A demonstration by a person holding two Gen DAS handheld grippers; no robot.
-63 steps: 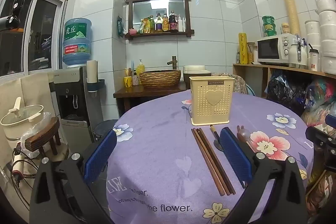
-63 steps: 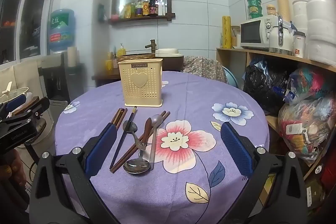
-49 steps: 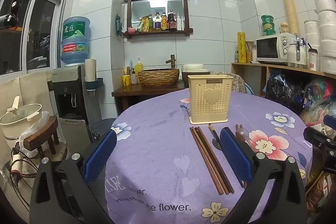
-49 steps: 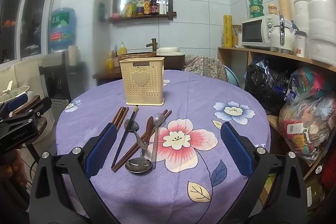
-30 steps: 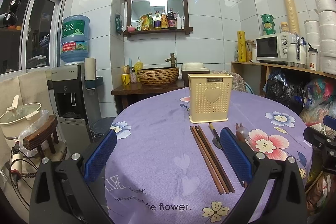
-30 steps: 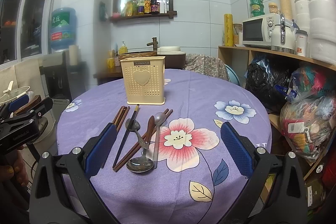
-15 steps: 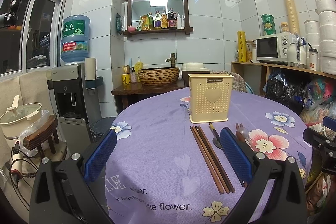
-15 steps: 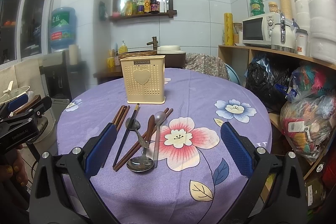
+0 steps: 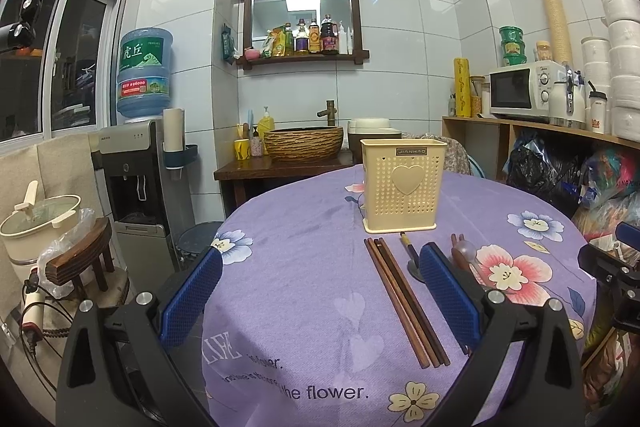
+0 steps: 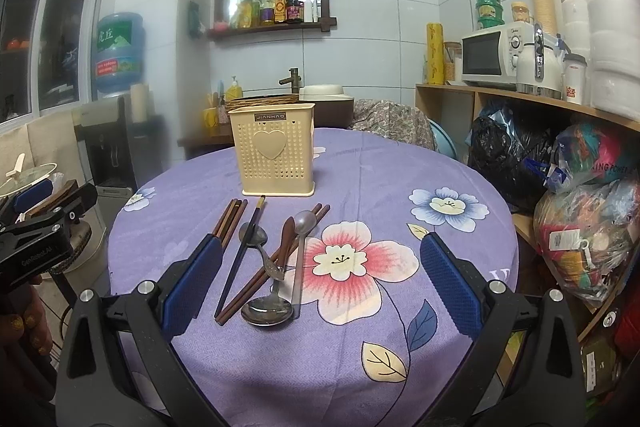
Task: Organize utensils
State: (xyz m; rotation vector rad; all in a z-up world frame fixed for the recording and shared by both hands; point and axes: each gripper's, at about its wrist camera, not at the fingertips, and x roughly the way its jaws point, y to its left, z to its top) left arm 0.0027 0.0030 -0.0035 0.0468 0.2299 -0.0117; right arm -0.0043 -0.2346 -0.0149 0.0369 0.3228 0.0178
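we hold both left tongs (image 9: 318, 289) and right tongs (image 10: 318, 281) wide apart, empty, facing loose chopsticks (image 9: 404, 301) for loading the holder (image 10: 274, 149).

Reads "JIANHAO" on the dark label of the cream utensil holder (image 9: 403, 185). Printed "LIFE" and "the flower." along the purple tablecloth (image 9: 304, 307); "GenRobot.AI" on the left tool (image 10: 38, 247).
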